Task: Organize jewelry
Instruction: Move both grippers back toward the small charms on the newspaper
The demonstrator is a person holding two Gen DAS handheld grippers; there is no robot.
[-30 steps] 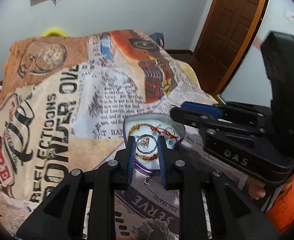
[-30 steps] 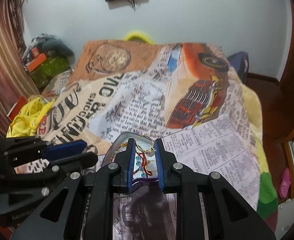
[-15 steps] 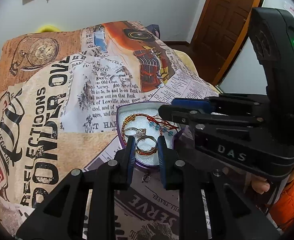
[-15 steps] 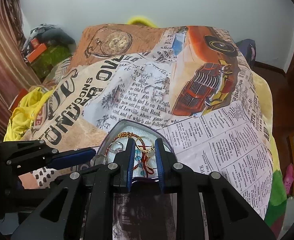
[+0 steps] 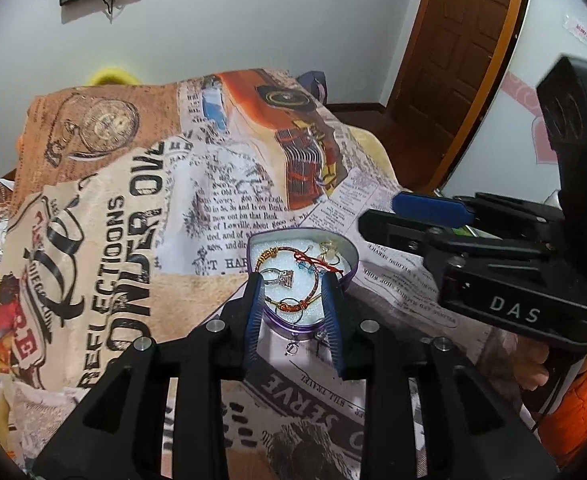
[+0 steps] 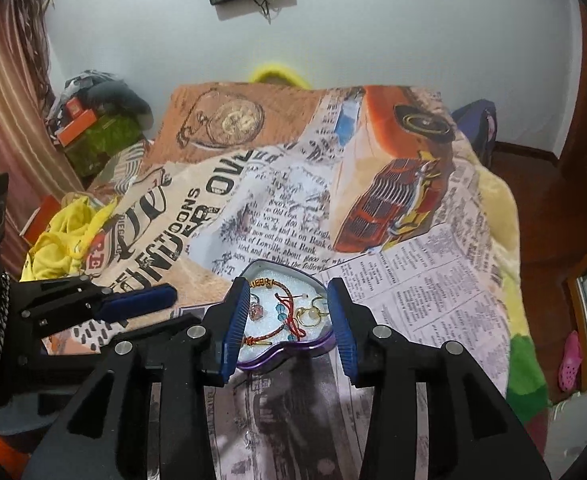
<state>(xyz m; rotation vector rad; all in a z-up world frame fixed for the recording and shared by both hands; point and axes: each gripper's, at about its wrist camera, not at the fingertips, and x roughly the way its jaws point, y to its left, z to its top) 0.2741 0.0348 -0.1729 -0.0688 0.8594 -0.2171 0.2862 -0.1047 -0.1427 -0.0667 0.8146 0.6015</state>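
Note:
A heart-shaped purple tin [image 5: 351, 261] [image 6: 317, 346] with white foam lies on the printed blanket. In it lie a red and gold bracelet [image 5: 313, 290], a silver ring with a stone [image 5: 283, 278], a thin gold ring [image 5: 291, 307] and gold earrings [image 6: 313, 314]. My left gripper [image 5: 293, 282] is open and empty, its jaws either side of the tin's near end. My right gripper [image 6: 288, 290] is open and empty, its jaws spread around the tin. A small earring [image 5: 291, 348] lies on the blanket just in front of the tin.
The blanket [image 6: 253, 200] covers a bed. Yellow cloth [image 6: 61, 240] and boxes [image 6: 93, 136] lie at the left. A brown door [image 5: 465, 60] stands at the right. The right gripper's body [image 5: 505, 264] sits close to the right of the tin.
Both grippers have opened and let go of their gold rings, which now lie in the tin. The right gripper has drawn back from over the tin.

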